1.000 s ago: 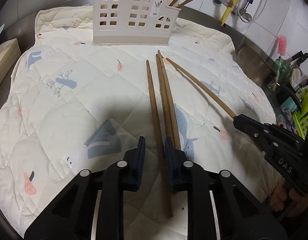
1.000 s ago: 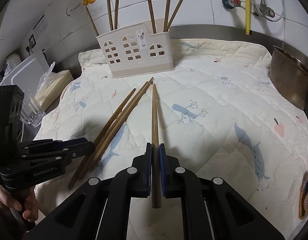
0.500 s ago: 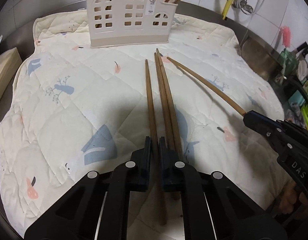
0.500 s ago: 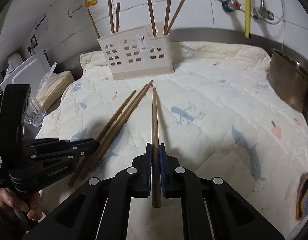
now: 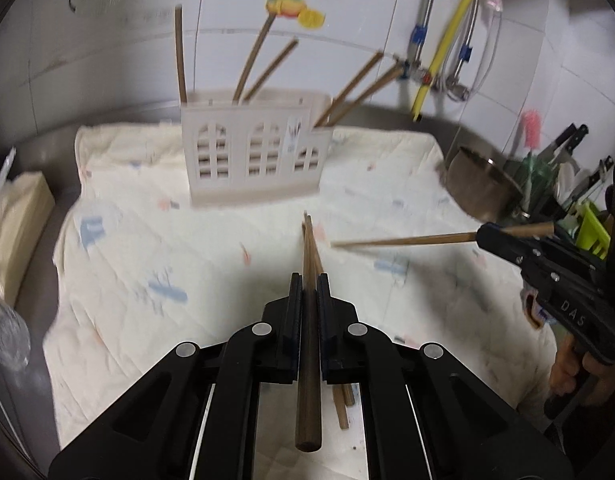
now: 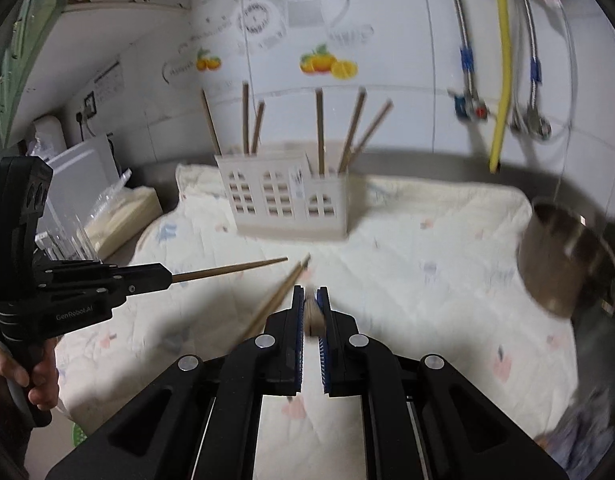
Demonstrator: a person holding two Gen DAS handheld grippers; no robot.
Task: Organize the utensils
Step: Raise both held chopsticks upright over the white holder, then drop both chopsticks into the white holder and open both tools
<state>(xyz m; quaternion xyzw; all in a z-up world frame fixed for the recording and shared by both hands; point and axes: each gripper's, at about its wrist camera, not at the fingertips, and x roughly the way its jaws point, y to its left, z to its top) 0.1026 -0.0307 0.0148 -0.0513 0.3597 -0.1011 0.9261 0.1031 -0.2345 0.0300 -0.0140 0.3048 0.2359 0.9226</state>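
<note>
My left gripper [image 5: 307, 280] is shut on a dark wooden chopstick [image 5: 307, 360], lifted off the quilted cloth [image 5: 187, 240] and pointing at the white utensil holder [image 5: 253, 156]. Two more chopsticks [image 5: 341, 408] lie on the cloth under it. Several chopsticks stand in the holder. At the right, my right gripper [image 5: 503, 236] is shut on another chopstick [image 5: 403, 240], held level above the cloth. In the right wrist view that chopstick [image 6: 313, 316] shows end-on between the shut pads of the right gripper [image 6: 310, 292]. The left gripper [image 6: 147, 280] with its chopstick [image 6: 231, 268] sits at the left, and the holder [image 6: 287, 204] behind.
A steel pot [image 5: 483, 184] stands at the cloth's right edge, with knives and a green rack [image 5: 591, 228] beyond it. A pale box [image 5: 15, 216] and a clear glass [image 5: 3, 332] sit off the left edge. Pipes and a yellow hose [image 5: 451, 36] run down the tiled wall.
The left gripper closed on one chopstick. Both grippers then rose, lifting their chopsticks off the cloth and tilting up toward the holder. Two chopsticks stayed on the cloth.
</note>
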